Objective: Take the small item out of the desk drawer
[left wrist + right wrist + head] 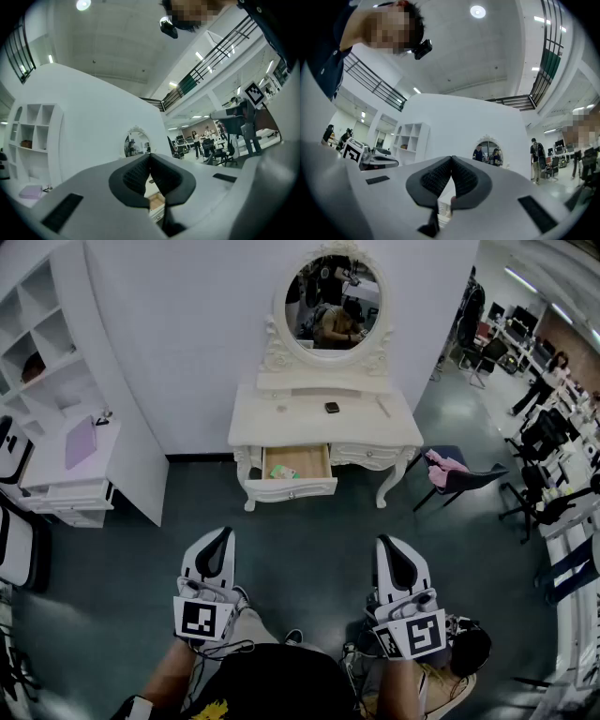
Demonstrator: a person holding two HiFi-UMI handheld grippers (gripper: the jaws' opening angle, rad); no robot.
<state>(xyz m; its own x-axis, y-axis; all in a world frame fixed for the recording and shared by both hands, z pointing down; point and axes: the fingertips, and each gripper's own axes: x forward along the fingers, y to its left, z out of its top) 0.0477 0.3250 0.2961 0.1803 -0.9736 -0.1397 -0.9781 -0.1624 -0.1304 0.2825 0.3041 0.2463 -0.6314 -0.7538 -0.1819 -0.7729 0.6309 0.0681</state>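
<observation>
Head view alone shows item (283,472) in open drawer (292,488); gripper views show left tongs (150,155), right tongs (451,159) together, empty.

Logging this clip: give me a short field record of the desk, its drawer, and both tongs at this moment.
desk: white ornate dressing table with oval mirror
drawer: centre drawer pulled open
in drawer: small green-and-pink item
on desk top: small black object
left tongs: shut, empty, well short of the desk
right tongs: shut, empty, well short of the desk
progress: item not yet taken
</observation>
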